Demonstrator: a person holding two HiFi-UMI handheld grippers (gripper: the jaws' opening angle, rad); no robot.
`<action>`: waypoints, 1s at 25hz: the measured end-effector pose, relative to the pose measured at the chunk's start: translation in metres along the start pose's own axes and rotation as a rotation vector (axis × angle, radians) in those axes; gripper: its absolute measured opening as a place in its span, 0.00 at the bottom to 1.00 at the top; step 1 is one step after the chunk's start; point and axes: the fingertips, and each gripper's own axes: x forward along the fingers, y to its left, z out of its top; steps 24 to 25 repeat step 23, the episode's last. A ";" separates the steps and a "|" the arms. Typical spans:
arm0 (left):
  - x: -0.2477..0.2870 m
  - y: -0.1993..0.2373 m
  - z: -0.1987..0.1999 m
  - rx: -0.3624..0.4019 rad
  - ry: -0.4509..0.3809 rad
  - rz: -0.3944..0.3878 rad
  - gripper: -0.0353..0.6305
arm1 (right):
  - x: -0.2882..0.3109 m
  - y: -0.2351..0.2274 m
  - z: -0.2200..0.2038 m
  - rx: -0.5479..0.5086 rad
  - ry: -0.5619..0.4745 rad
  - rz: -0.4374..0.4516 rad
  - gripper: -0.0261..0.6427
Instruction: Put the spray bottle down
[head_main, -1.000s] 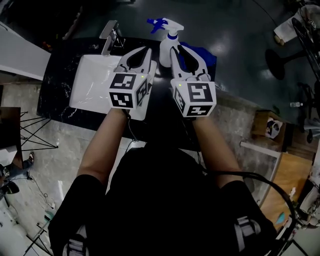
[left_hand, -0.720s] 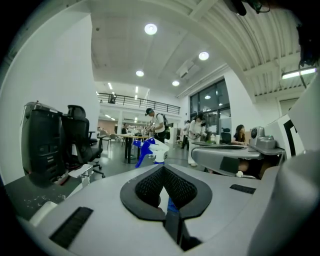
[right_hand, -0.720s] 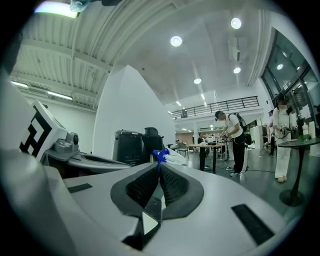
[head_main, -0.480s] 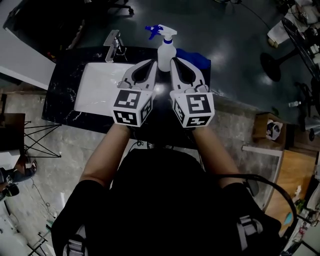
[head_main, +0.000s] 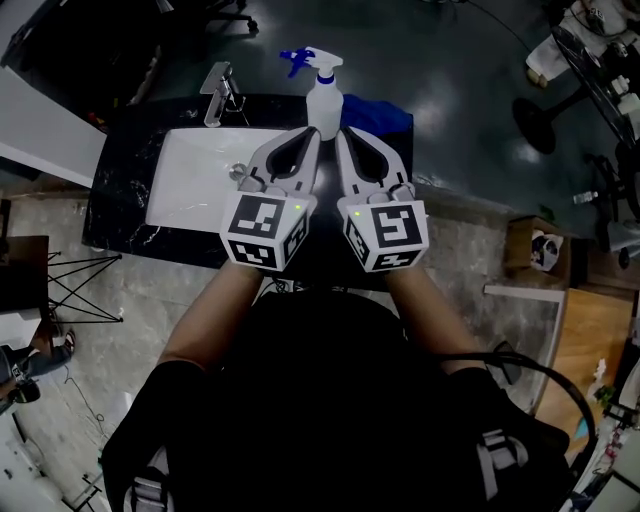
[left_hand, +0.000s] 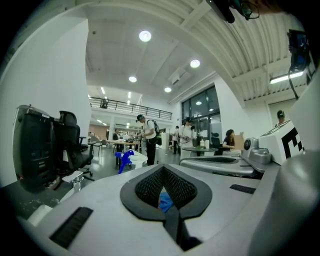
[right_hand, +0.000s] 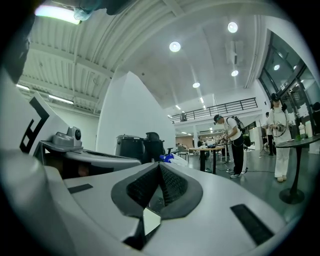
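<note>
The white spray bottle (head_main: 325, 97) with a blue trigger head stands upright on the black counter (head_main: 125, 190), just beyond both grippers. Nothing holds it. My left gripper (head_main: 314, 133) and right gripper (head_main: 342, 135) lie side by side, tips pointing at the bottle's base with a small gap to it. Both are shut and hold nothing. In the left gripper view the closed left gripper (left_hand: 163, 168) has the bottle's blue trigger (left_hand: 124, 159) off to its left. In the right gripper view the right gripper (right_hand: 159, 165) is closed too, with the blue trigger (right_hand: 166, 158) just above its tip.
A white sink basin (head_main: 195, 185) with a metal faucet (head_main: 221, 88) fills the counter's left part. A blue cloth (head_main: 385, 113) lies right of the bottle. The counter's far edge runs just behind the bottle. Chairs, tables and people stand farther off in the room.
Both grippers have drawn back from the bottle toward the person. The right gripper's jaws, apart beside the bottle a second ago, have closed. The bottle stays standing.
</note>
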 end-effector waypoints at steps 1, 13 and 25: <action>0.000 -0.002 0.000 0.002 -0.001 -0.004 0.05 | -0.002 -0.001 0.000 0.001 -0.001 -0.003 0.06; 0.003 -0.002 -0.002 0.015 -0.005 -0.011 0.05 | -0.001 -0.005 0.000 -0.016 0.011 -0.019 0.06; 0.001 0.003 -0.006 0.021 0.008 -0.001 0.05 | 0.004 0.000 -0.003 -0.017 0.020 -0.001 0.06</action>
